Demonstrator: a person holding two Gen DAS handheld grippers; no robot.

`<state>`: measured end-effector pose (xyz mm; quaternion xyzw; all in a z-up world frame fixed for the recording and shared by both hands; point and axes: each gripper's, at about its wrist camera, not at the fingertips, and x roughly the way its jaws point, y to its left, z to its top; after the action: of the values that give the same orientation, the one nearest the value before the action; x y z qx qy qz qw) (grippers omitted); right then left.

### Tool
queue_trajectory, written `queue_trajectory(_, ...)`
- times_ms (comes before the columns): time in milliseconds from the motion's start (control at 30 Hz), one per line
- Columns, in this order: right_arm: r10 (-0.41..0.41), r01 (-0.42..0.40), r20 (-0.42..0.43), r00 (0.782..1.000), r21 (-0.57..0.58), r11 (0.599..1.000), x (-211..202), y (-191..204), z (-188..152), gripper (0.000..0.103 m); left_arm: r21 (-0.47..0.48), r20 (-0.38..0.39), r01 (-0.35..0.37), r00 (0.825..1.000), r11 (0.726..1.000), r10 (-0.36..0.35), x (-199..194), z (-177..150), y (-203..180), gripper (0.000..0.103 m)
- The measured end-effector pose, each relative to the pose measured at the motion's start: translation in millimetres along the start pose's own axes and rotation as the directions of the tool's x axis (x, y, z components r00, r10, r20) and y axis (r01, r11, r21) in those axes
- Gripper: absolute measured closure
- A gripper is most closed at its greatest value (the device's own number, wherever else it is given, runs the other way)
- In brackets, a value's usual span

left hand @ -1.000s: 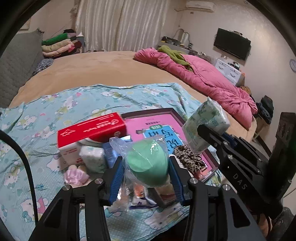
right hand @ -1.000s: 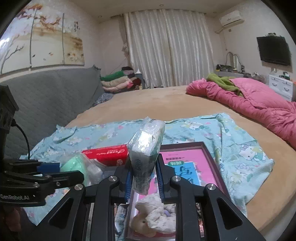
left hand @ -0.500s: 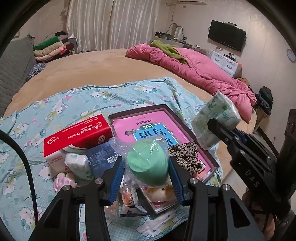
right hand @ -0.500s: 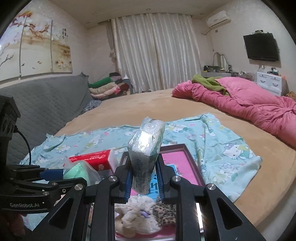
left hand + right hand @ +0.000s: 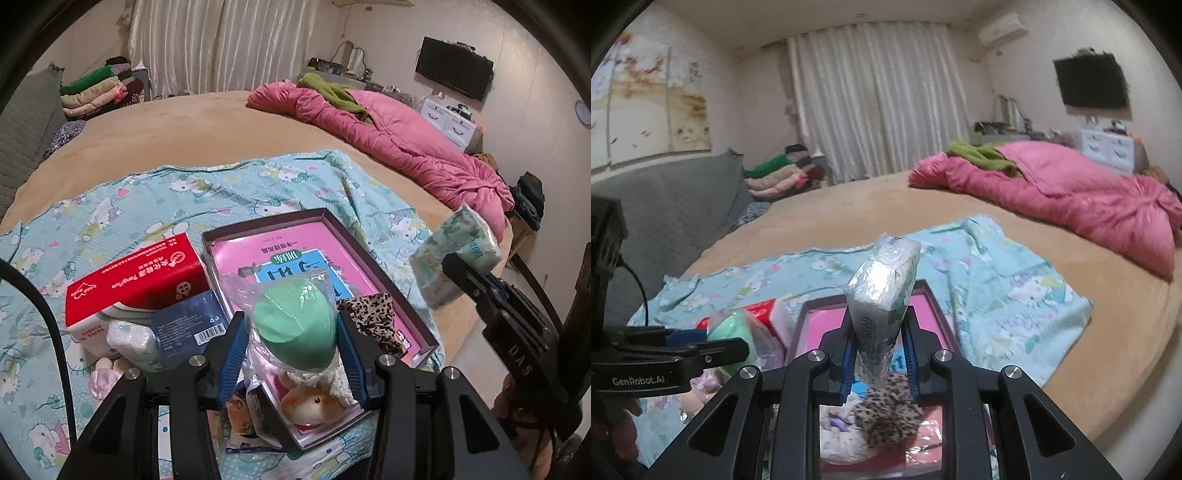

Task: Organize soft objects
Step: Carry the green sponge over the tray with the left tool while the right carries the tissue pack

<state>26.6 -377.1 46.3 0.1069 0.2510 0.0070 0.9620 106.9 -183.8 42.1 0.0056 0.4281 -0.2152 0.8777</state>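
Note:
My left gripper [image 5: 293, 345] is shut on a green sponge in a clear bag [image 5: 295, 326] and holds it above the near end of a dark shallow box [image 5: 334, 225] with a pink book inside. My right gripper [image 5: 877, 360] is shut on a pale green tissue pack [image 5: 882, 299], also held up above the box; the pack shows at the right of the left wrist view [image 5: 454, 254]. A leopard-print scrunchie [image 5: 373, 317] and a small plush toy [image 5: 312, 404] lie in the box.
A red tissue box [image 5: 136, 280], a dark blue packet [image 5: 190, 326] and a white wrapped pack [image 5: 131, 341] lie left of the box on the light blue cartoon-print cloth [image 5: 110, 206]. A pink duvet [image 5: 399, 144] lies at the bed's far right. The bed edge [image 5: 1126, 373] is to the right.
Both grippers have risen and drawn back a little with their loads; the box and the things in it now sit lower and nearer in both views. Grips unchanged.

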Motion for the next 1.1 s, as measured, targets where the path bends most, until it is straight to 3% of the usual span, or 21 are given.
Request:
queue_trajectory(233,-0.046,0.046,-0.021,0.999,0.023,0.999,5.4,-18.8,-2.1,0.08,-0.009,-0.041,0.01,0.999,1.0,-0.01,24.6,2.7,0.8,0.055)
queue_trajectory(700,-0.17,0.165,-0.06,0.984,-0.086,0.983,19.6,-23.7,-10.1,0.08,0.011,-0.124,0.027,0.992,1.0,-0.025,70.2,1.5,-14.2,0.055)
queue_trajectory(1100,-0.254,0.229,-0.131,0.958,-0.178,0.957,38.9,-23.9,-21.1,0.08,0.058,-0.168,-0.013,0.986,0.998,0.022,94.5,-3.3,-19.4,0.055)
